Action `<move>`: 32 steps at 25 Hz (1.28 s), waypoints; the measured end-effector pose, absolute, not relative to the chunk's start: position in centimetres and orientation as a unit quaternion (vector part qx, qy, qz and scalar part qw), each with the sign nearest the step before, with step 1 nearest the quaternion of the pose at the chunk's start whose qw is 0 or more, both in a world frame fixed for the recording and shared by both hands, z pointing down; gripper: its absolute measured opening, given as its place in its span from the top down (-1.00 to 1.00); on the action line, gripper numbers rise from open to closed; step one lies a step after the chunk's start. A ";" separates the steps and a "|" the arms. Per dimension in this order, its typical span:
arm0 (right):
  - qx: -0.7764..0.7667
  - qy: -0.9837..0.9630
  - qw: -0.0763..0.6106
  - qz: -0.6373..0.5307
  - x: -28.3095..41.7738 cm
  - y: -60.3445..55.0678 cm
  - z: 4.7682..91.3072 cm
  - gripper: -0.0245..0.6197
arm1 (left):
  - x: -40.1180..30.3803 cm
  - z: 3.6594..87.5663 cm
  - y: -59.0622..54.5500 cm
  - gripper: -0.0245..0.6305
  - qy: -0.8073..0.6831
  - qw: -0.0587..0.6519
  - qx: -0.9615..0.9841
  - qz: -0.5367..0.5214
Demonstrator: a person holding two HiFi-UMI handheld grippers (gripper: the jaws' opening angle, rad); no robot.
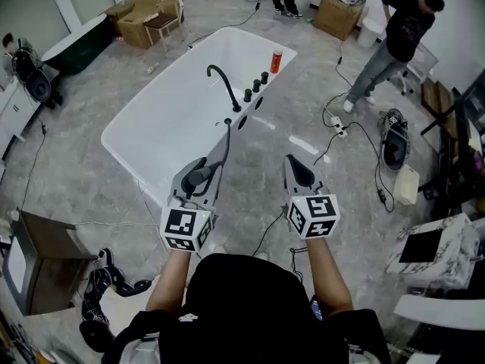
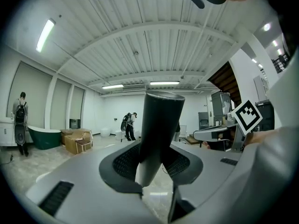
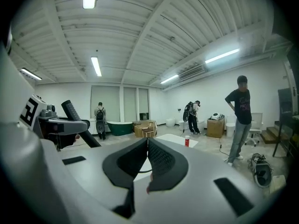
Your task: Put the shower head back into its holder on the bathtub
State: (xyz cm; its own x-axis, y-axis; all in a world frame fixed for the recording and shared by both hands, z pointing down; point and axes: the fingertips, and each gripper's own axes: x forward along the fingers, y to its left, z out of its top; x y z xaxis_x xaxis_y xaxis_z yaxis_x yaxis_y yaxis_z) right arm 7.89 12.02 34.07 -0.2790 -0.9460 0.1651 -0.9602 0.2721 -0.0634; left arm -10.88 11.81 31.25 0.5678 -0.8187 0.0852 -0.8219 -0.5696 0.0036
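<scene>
A white bathtub point(image 1: 144, 120) stands on the grey floor ahead of me, with a black faucet point(image 1: 224, 84) and black knobs point(image 1: 256, 86) along its right rim. My left gripper point(image 1: 203, 170) is shut on the dark shower head point(image 1: 198, 178), short of the tub's near right corner. The shower head's hose point(image 1: 226, 144) runs from there up to a fitting on the rim. In the left gripper view the shower head point(image 2: 158, 125) stands clamped between the pads. My right gripper point(image 1: 298, 170) hovers beside it over the floor, its jaws point(image 3: 147, 150) closed together on nothing.
A red bottle point(image 1: 276, 61) stands on the tub's far rim. A person point(image 1: 394, 40) stands at the right among floor cables point(image 1: 350, 131). Cardboard boxes point(image 1: 148, 15) and a dark green tub point(image 1: 76, 48) lie at the far left. A stool point(image 1: 42, 260) sits near left.
</scene>
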 end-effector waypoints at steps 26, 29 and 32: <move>0.566 -0.818 0.048 0.094 14.9 11.8 37.1 0.85 | -4.3 32.9 12.6 0.48 -0.501 0.024 0.864 0.041; 0.564 -0.819 0.052 0.095 14.4 10.2 37.4 0.85 | -4.5 33.0 11.2 0.48 -0.501 0.026 0.864 0.038; 0.562 -0.820 0.055 0.094 13.9 8.0 37.4 0.85 | -5.0 32.8 9.1 0.48 -0.502 0.026 0.864 0.031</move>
